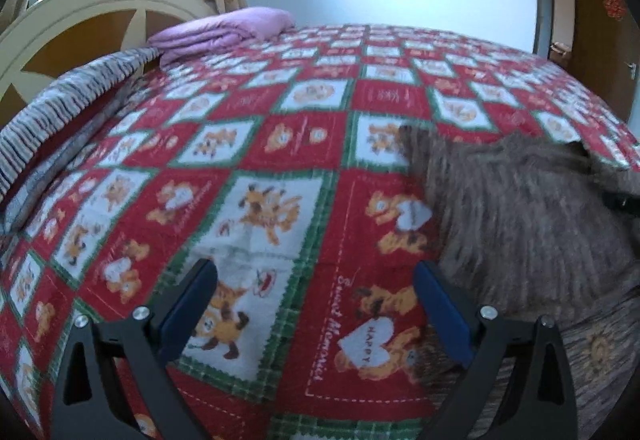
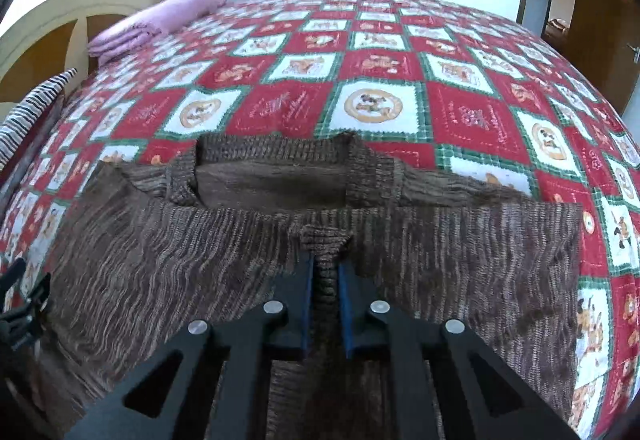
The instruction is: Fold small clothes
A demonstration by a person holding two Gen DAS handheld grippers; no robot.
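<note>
A brown knitted sweater (image 2: 160,248) lies spread on the bed, its ribbed neckline (image 2: 272,180) toward the far side. My right gripper (image 2: 326,264) hovers over the middle of the sweater, shut on a narrow ribbed fold of the knit (image 2: 326,240) that stands up between the blue pads. In the left wrist view the same sweater (image 1: 520,220) fills the right side. My left gripper (image 1: 316,272) stands open over the bare bedspread just left of the sweater's edge, with nothing between its fingers.
The bed carries a red, white and green patchwork bedspread (image 2: 380,60) with bear prints. A folded purple blanket (image 1: 224,32) lies by the cream headboard (image 1: 80,20). A striped cloth (image 1: 60,108) runs along the left edge. A wooden door (image 2: 600,40) stands at the far right.
</note>
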